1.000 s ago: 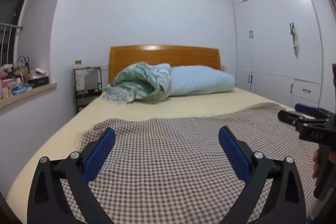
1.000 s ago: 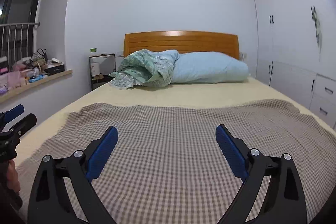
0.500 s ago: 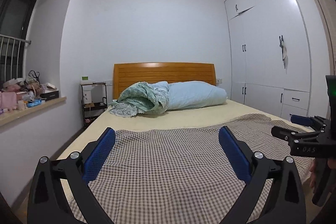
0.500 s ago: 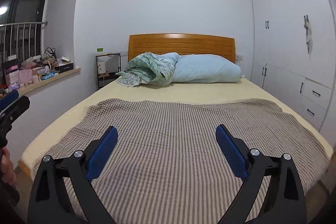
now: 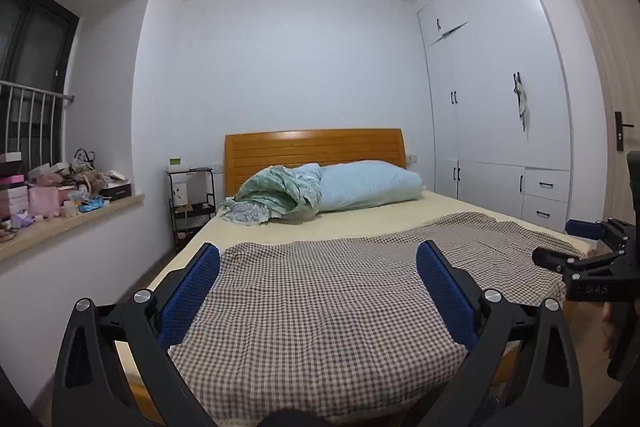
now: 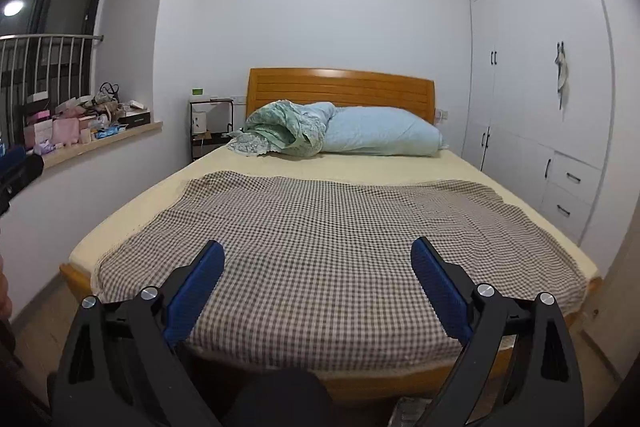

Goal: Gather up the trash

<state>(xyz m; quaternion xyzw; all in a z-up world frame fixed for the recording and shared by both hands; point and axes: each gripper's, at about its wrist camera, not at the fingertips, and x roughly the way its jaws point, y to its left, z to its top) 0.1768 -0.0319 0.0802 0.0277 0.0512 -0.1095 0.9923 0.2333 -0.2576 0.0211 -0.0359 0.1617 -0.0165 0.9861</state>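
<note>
No piece of trash shows plainly on the bed. A brown checked blanket covers its near half. My left gripper is open and empty, held above the foot of the bed toward its left corner. My right gripper is also open and empty, centred over the foot edge. The left wrist view catches the right gripper at the right edge, with a hand on its handle. A sliver of the left gripper shows at the left edge of the right wrist view.
A blue pillow and a bunched green quilt lie at the wooden headboard. The windowsill on the left is cluttered with boxes and bags. A black bedside rack stands beside the bed. White wardrobes line the right wall.
Both grippers have drawn back from the bed and risen. The bed looks smaller, and its foot edge, the floor and the ceiling have come into view. Both stay open.
</note>
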